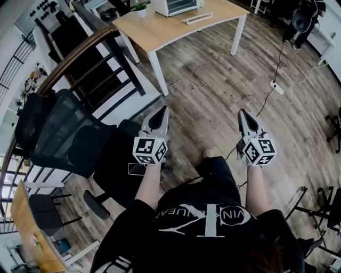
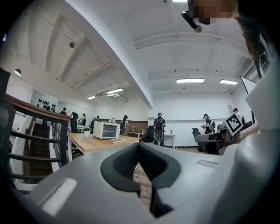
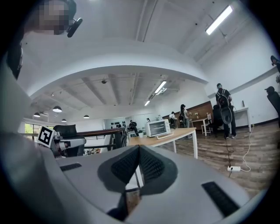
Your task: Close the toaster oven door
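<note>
- Plainly, we stand well apart from the toaster oven [image 1: 178, 5], which sits at the far end of the wooden table [image 1: 160, 32]. Its door [image 1: 198, 18] lies dropped open in front of it, roughly level.
- Our left gripper [image 1: 163, 110] and right gripper [image 1: 243, 113] point level over the floor. Both have their jaws pressed together with nothing between them.
- We judge the door to be light and stiff, swinging on a hinge along its bottom edge. It probably has a glass pane, so it wants a gentle push, not a slam.
- We think no pinch is needed: closed jaw tips under the door's free front edge could lift and swing it up. Any handle is too small for us to make out.
- We expect the oven may slide on the smooth tabletop, so the other gripper could steady its top.
</note>
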`<state>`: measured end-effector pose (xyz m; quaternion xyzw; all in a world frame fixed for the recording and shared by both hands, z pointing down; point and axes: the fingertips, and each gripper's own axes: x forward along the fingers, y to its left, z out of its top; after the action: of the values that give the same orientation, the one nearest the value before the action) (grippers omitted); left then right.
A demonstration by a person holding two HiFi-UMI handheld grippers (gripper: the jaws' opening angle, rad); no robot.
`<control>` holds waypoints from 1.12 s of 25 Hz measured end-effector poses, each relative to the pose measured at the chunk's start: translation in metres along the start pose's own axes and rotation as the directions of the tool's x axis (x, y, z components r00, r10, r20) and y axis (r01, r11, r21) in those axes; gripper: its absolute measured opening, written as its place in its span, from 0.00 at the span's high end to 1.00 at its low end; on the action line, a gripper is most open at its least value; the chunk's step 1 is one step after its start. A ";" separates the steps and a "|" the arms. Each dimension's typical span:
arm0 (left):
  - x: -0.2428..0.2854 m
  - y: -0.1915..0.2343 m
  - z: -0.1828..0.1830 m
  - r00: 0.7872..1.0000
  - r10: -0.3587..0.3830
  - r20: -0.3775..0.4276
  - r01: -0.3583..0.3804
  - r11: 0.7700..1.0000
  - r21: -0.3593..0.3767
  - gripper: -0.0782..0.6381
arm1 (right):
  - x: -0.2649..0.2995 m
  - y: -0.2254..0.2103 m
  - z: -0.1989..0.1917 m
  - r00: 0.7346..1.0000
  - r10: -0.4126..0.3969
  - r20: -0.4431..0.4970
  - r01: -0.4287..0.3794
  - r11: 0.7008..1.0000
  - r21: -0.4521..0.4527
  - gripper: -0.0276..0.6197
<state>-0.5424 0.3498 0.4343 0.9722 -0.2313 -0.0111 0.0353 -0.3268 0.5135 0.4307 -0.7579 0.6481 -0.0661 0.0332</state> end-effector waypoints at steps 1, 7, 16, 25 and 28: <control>0.005 0.000 -0.002 1.000 0.001 -0.003 -0.001 1.000 0.000 0.88 | 0.003 -0.004 -0.001 1.000 0.000 0.000 0.000 1.000 0.003 0.94; 0.040 0.008 -0.006 1.000 0.009 -0.022 -0.009 1.000 0.005 0.88 | 0.032 -0.033 -0.003 1.000 -0.001 -0.008 0.001 1.000 0.008 0.94; 0.119 0.032 0.006 0.996 0.083 -0.032 -0.083 0.996 -0.011 0.88 | 0.101 -0.099 0.015 0.999 0.029 -0.043 -0.029 0.999 0.016 0.93; 0.205 0.034 0.005 0.995 0.097 -0.034 -0.098 0.995 -0.015 0.88 | 0.150 -0.167 0.027 0.998 0.046 -0.041 -0.045 0.999 0.006 0.93; 0.227 0.022 0.002 0.996 0.082 -0.031 -0.083 0.996 -0.016 0.88 | 0.153 -0.186 0.027 0.998 0.052 -0.039 -0.051 0.999 0.017 0.91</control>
<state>-0.3502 0.2279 0.4332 0.9615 -0.2706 0.0032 0.0479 -0.1175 0.3906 0.4379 -0.7392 0.6675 -0.0853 0.0284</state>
